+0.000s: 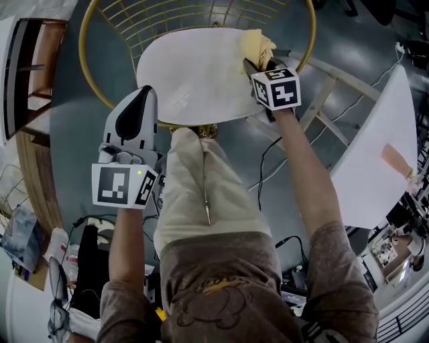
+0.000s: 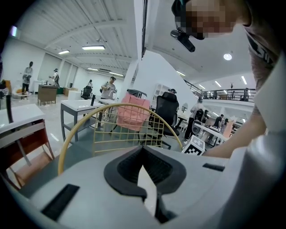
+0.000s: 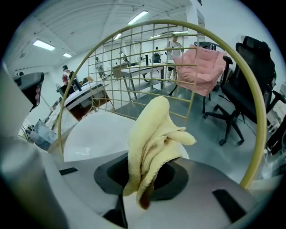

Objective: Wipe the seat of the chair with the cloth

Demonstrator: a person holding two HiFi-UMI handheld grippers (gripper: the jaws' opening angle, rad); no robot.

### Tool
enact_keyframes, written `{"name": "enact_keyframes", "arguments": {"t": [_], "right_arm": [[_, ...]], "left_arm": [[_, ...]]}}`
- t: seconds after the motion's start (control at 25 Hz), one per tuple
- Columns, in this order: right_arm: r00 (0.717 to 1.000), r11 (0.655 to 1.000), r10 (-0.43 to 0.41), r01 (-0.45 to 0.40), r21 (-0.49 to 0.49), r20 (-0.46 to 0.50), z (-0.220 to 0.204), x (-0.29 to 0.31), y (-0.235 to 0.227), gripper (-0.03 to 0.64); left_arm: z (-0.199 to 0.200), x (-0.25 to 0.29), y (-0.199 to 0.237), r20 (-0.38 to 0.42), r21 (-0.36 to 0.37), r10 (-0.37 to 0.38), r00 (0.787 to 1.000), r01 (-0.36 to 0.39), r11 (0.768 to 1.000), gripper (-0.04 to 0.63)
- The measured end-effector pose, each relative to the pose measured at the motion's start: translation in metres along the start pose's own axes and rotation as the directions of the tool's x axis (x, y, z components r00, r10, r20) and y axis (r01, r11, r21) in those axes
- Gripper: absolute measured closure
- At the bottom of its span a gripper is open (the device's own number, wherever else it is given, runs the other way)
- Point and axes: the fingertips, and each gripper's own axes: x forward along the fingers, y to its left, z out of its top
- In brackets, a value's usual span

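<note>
The chair's round white seat lies below me inside a gold wire back. A crumpled yellow cloth rests at the seat's right edge, and my right gripper is shut on it. In the right gripper view the cloth sticks up out of the right gripper, with the seat beyond. My left gripper hovers off the seat's front left edge with its jaws together and nothing in them. The left gripper view shows the left gripper pointing at the wire back.
My leg in light trousers stands against the seat's front edge. A white table on wooden trestle legs stands to the right, with cables on the floor. A wooden shelf is at the left. A pink cushion and a black office chair lie beyond the chair.
</note>
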Motion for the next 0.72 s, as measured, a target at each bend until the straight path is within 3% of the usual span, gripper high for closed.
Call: {"name": "enact_keyframes", "arguments": {"t": [0.4, 0.72], "right_arm": [[0.979, 0.974, 0.201, -0.2, -0.11, 0.005, 0.018, 0.038, 0.127, 0.505], [0.944, 0.939, 0.329, -0.324, -0.116, 0.021, 0.038, 0.059, 0.214, 0.505]], "left_arm": [[0.001, -0.025, 0.023, 0.023, -0.014, 0.066, 0.998, -0.066, 0.998, 0.587], [-0.002, -0.046, 0.045, 0.035, -0.039, 0.124, 0.992, -0.123, 0.992, 0.586]]}}
